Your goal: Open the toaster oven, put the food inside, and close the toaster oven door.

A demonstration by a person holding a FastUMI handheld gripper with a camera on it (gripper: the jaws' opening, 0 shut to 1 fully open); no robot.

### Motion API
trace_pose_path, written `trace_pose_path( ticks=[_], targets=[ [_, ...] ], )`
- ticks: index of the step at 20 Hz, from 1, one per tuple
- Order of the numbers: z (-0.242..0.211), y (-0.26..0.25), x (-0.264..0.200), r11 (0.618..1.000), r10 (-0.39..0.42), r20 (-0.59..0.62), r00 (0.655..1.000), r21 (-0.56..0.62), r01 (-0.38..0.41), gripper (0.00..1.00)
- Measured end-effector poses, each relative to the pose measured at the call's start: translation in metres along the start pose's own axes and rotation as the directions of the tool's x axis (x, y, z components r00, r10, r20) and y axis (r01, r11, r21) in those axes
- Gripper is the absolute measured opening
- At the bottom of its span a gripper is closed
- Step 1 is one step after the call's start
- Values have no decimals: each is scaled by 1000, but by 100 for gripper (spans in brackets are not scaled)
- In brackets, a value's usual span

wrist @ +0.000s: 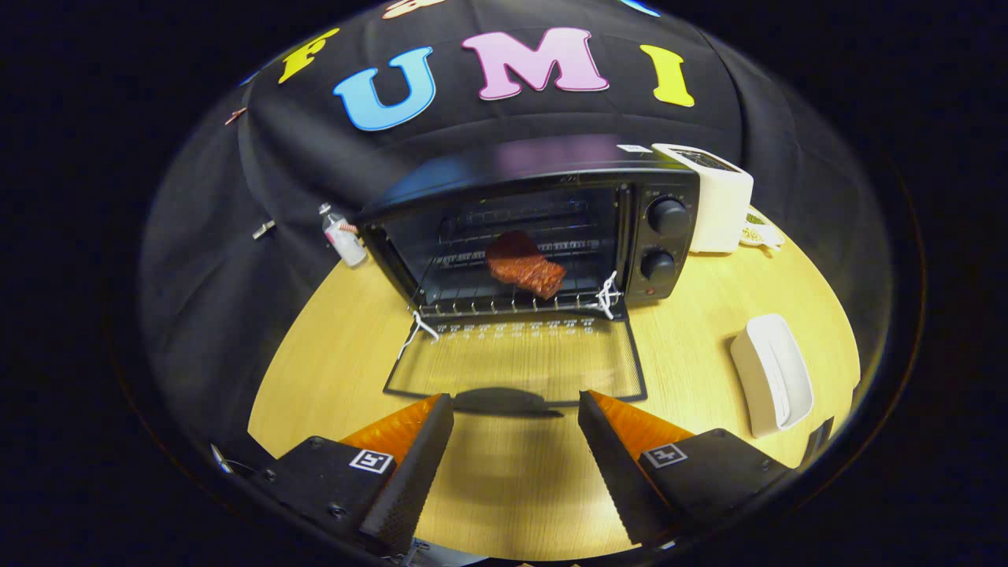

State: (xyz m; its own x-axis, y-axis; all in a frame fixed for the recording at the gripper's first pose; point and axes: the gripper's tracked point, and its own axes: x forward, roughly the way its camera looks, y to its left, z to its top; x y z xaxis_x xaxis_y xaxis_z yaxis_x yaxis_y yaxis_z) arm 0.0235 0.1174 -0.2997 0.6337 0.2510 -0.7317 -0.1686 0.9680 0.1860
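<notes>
Hovering over the near part of the table (331,370), the gripper (516,409) has its fingers spread wide with nothing between them. Just beyond their tips lies the toaster oven (551,228) door (516,366), folded down flat on the table. The food (525,265) (a reddish-brown slab) rests on the wire rack inside. A small bottle (343,236) stands left of the oven, a white appliance (713,197) right of it, and a white holder (772,374) near right.
</notes>
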Motion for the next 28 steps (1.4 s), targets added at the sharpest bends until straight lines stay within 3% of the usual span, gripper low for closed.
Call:
trace_pose_path(
  ticks=[3, 8, 15, 21, 25, 28],
  targets=[
    [-36, 1, 9, 999, -30, -67, 997, -42, 27, 99],
    [-66, -11, 36, 993, -114, -133, 985, -8, 114, 99],
    [-55, -12, 63, 986, -164, -117, 979, -25, 162, 99],
    [-44, -1, 63, 990, -131, -137, 982, 40, 138, 99],
    [-24, 5, 38, 993, -86, -81, 993, 75, 92, 98],
    [-9, 9, 22, 998, -47, -15, 999, 33, 48, 98]
  ],
)
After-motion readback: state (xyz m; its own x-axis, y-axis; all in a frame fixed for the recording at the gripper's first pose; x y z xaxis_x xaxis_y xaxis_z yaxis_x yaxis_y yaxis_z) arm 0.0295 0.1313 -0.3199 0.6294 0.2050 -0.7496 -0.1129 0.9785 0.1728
